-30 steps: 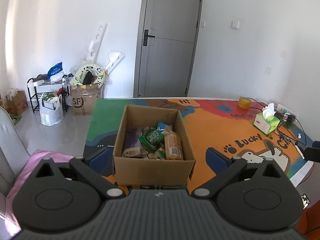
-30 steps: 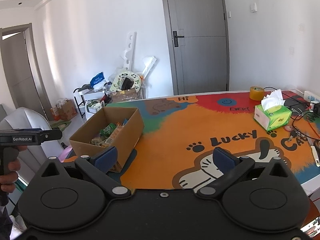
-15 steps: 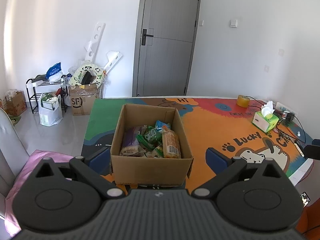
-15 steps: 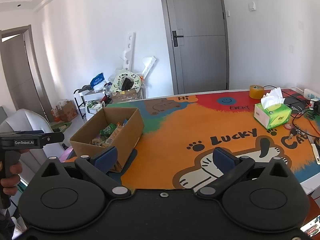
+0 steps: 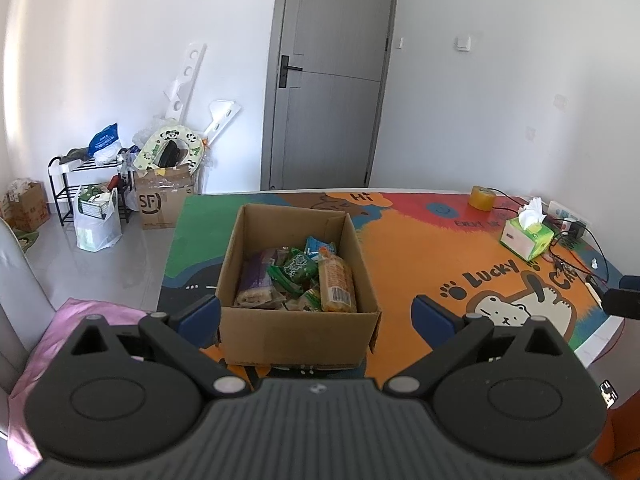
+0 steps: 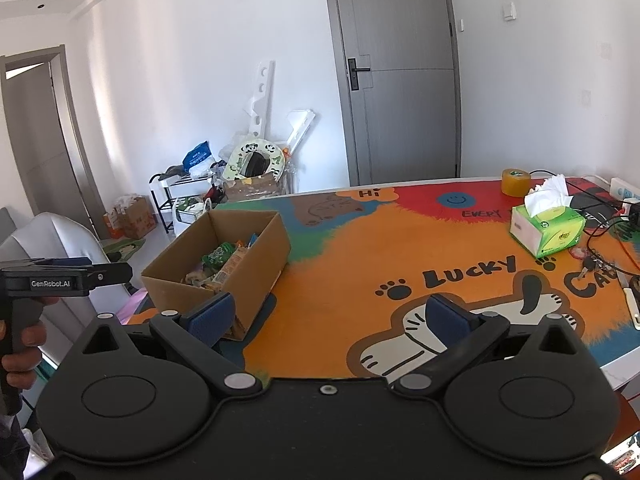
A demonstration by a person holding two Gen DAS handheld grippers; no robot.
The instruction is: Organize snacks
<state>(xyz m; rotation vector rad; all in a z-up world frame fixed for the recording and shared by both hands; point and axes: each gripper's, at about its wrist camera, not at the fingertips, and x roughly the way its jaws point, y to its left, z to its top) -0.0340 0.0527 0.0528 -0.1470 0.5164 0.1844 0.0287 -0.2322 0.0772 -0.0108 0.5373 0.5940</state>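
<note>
White walls, grey door (image 5: 328, 80) shut, pale glossy floor (image 5: 100, 264), black rack (image 5: 76, 184) of clutter, daylight throughout

Cardboard box (image 5: 298, 308) sits on the tabletop (image 5: 404, 256) near its left front corner, top open. Snack packets (image 5: 298, 276) lie inside, piled toward the box's near wall.

Tissue box (image 6: 548, 232) on the tabletop's right side, well apart from the cardboard box. Tape roll (image 6: 515, 182) behind the tissue box, near the far edge. Cables (image 6: 608, 228) and a power strip (image 6: 624, 192) lie right of the tissue box, along the right edge.

Beyond the tabletop: door (image 5: 328, 76) in the far wall; rack (image 5: 88, 184) and floor carton (image 5: 164, 196) left of the door.
</note>
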